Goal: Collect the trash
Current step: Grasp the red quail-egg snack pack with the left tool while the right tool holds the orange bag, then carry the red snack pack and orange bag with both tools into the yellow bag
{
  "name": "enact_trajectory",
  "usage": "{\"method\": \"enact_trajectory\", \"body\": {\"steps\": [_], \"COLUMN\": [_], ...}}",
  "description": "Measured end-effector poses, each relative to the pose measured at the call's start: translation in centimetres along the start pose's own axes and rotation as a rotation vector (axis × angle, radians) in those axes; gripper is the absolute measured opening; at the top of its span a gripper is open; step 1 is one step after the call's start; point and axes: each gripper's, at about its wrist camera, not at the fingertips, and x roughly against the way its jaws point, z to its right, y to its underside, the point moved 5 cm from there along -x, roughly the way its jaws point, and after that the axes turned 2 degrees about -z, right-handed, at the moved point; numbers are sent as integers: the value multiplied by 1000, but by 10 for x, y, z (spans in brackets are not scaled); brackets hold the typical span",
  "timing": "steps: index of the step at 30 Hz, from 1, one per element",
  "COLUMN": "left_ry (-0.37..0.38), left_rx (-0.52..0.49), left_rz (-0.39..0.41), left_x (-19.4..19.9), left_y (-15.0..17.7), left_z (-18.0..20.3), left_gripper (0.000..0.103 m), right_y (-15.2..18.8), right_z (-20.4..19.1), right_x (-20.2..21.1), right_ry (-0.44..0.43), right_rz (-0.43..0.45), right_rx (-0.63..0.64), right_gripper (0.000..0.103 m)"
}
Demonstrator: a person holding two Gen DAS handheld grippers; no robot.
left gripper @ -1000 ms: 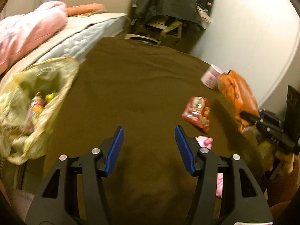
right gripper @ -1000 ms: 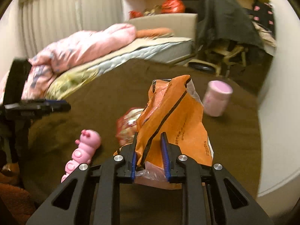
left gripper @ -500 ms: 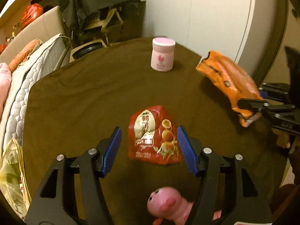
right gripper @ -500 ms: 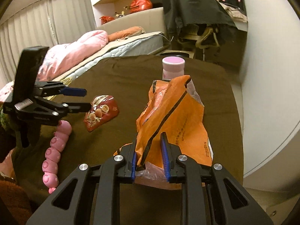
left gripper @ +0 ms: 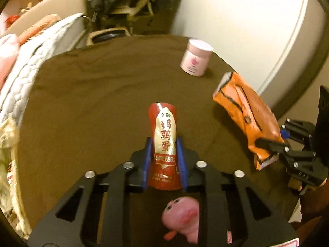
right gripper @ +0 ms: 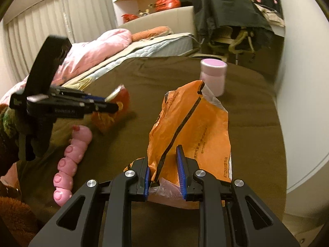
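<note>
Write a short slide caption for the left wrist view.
Left gripper closing on red quail-egg packet above brown table.

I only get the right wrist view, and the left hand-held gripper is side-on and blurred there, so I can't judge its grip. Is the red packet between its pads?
Observer: Yes. The left wrist view shows the red packet upright between the blue pads of the left hand-held gripper. Its jaws are closing on the packet, which is bowed narrow.
Operator: Is the pink toy caught too?
Observer: No. The pink toy shows its face under the gripper's frame, short of the pads.
Operator: What is the packet?
Observer: Its label reads QUAIL EGGS under three gold characters.
</note>
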Motion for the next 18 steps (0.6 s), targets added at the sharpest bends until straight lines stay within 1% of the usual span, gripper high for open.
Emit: {"method": "enact_trajectory", "body": {"steps": [3, 4, 5, 6, 7, 8, 10, 12, 13, 15, 17, 18], "left_ry": [-34, -40, -49, -51, -52, -53, -61, -63, -60, -51, -45, -40], "left_rx": [49, 65, 89, 105, 124, 136, 156, 173, 185, 209, 224, 233], "left_rz": [38, 43, 51, 57, 67, 74, 88, 97, 101, 111, 114, 112], "left_x": [20, 25, 31, 34, 39, 43, 52, 59, 62, 67, 67, 67], "left_y": [6, 7, 9, 10, 11, 13, 18, 25, 29, 37, 43, 47], "left_z": [-15, -19, -25, -28, -32, -34, -39, -42, -43, -44, -44, -44], "left_gripper": [22, 22, 22, 22, 22, 22, 22, 22, 22, 22, 22, 22], "right_y": [-1, 0, -1, -2, -4, -5, -9, -11, -12, -10, -4, -3], "right_z": [-12, -17, -21, -23, -24, -24, -19, -12, -5, 10, 32, 40], "right_x": [-4, -5, -5, -5, -3, 0, 10, 21, 25, 30, 25, 21], "right_ry": [-8, -16, -29, -35, -37, -37, -26, -12, 1, 39, 83, 76], "right_rz": [-14, -18, -14, -10, -1, 9, 29, 51, 57, 45, 28, 23], "right_rx": [43, 55, 63, 65, 64, 61, 47, 24, 6, -51, -151, -188], "right_gripper": [22, 25, 34, 41, 54, 59, 60, 66, 68, 68, 68, 68]}}
